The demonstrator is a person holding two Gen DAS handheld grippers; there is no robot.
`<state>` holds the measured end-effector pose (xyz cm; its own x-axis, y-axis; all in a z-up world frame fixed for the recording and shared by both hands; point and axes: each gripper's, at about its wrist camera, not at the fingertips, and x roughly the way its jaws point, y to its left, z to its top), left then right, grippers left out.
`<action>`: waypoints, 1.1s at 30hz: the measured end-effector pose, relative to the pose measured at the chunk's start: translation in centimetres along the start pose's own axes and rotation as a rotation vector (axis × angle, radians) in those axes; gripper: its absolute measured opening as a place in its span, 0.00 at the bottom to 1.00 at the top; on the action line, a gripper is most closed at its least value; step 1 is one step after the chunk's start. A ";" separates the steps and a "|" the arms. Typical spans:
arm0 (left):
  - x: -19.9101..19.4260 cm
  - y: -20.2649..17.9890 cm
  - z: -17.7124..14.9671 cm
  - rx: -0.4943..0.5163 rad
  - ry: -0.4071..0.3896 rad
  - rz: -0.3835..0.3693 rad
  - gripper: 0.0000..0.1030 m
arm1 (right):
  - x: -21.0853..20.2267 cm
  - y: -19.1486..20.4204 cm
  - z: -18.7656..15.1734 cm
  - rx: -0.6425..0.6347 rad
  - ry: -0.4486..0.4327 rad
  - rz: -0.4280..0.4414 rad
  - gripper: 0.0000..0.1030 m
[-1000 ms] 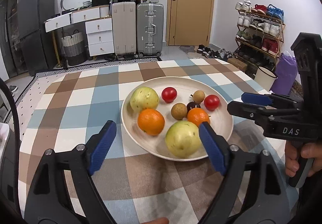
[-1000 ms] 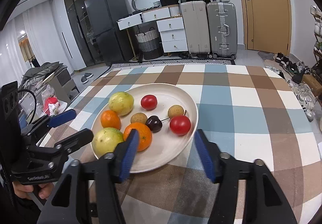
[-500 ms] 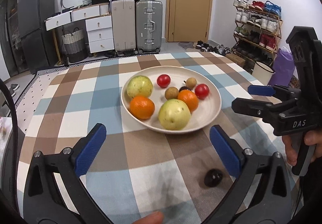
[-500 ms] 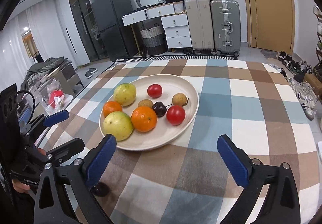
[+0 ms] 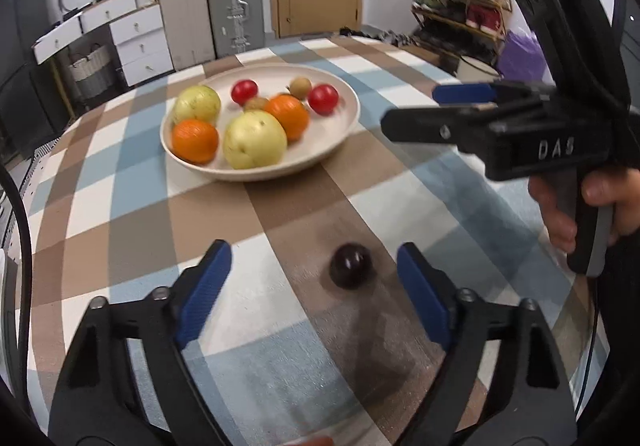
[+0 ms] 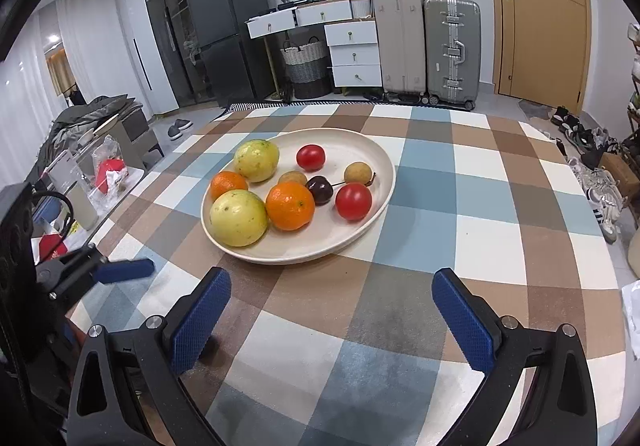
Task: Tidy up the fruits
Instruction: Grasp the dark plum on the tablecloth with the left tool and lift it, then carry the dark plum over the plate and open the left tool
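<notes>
On the checked blue, brown and white tablecloth (image 5: 132,213), at about eleven o'clock from my left gripper (image 5: 314,290), stands the round cream plate (image 5: 344,133) with the fruit heaped on it: two yellow-green guavas (image 5: 254,139), two oranges (image 5: 195,139), two red cherry tomatoes (image 5: 323,98) and small brown longans (image 5: 300,86). From my right side I also see one dark cherry with a stem (image 6: 320,189) among them, at twelve o'clock from my right gripper (image 6: 330,320). A second dark round cherry (image 5: 351,265) lies loose on the cloth, well apart from the plate, between my left blue-padded fingers (image 5: 204,298) and nearer the one on the three o'clock side. My left jaws are closing, yet neither pad touches that cherry. My right jaws stand wide and released, with only bare cloth between them; the plate sits just beyond their tips. Nothing lies between the loose cherry and my left pads. Seen from the left, my right gripper reaches in from three o'clock, its black body level above the cloth, with the person's hand (image 5: 588,205) wrapped round its grey handle. Both grippers tilt downward toward the table. Behind the table stand two hard-shell suitcases (image 6: 452,49), white drawers (image 6: 352,53) and a wooden door (image 6: 540,13).
</notes>
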<state>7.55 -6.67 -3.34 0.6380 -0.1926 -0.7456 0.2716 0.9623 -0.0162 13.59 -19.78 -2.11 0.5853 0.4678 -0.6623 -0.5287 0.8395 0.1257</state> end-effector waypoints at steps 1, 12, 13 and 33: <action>0.3 -0.1 -0.1 0.007 0.011 -0.005 0.65 | 0.0 0.0 0.0 -0.002 0.003 0.003 0.99; 0.2 0.4 0.0 -0.026 -0.014 -0.105 0.21 | 0.8 0.9 -0.4 -0.036 0.033 0.022 0.99; 0.0 0.8 0.3 -0.039 -0.025 -0.099 0.21 | 0.8 0.9 -0.4 -0.036 0.032 0.023 0.99; 0.8 7.3 7.5 -0.152 -0.216 0.074 0.21 | 1.7 0.7 1.6 -0.017 -0.033 -0.016 0.99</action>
<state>15.46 -1.28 0.90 0.7956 -0.1414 -0.5891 0.1177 0.9899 -0.0786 15.17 -17.98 -1.92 0.6136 0.4635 -0.6393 -0.5292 0.8423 0.1027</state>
